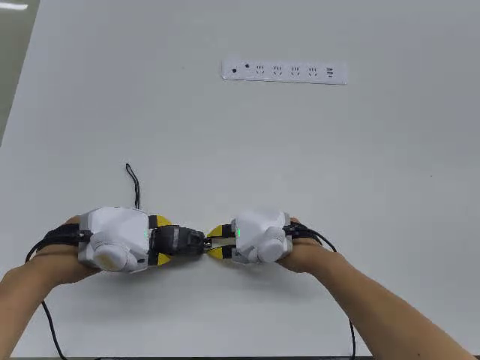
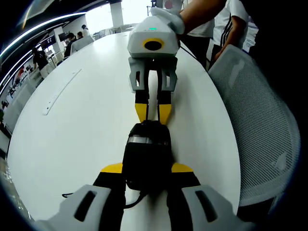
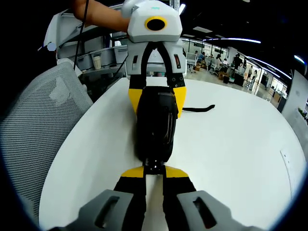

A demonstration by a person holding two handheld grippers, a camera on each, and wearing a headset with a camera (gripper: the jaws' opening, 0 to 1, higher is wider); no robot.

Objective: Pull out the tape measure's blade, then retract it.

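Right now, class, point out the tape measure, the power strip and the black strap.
tape measure [image 1: 180, 240], head view, on its black case.
power strip [image 1: 285, 71], head view, on its middle sockets.
black strap [image 1: 136, 187], head view, midway along it.

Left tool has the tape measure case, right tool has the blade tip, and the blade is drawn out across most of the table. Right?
Not quite. The blade is barely out: in the head view the left tool, clamped on the tape measure, and the right tool, on the blade tip, sit nearly tip to tip. The rest holds.
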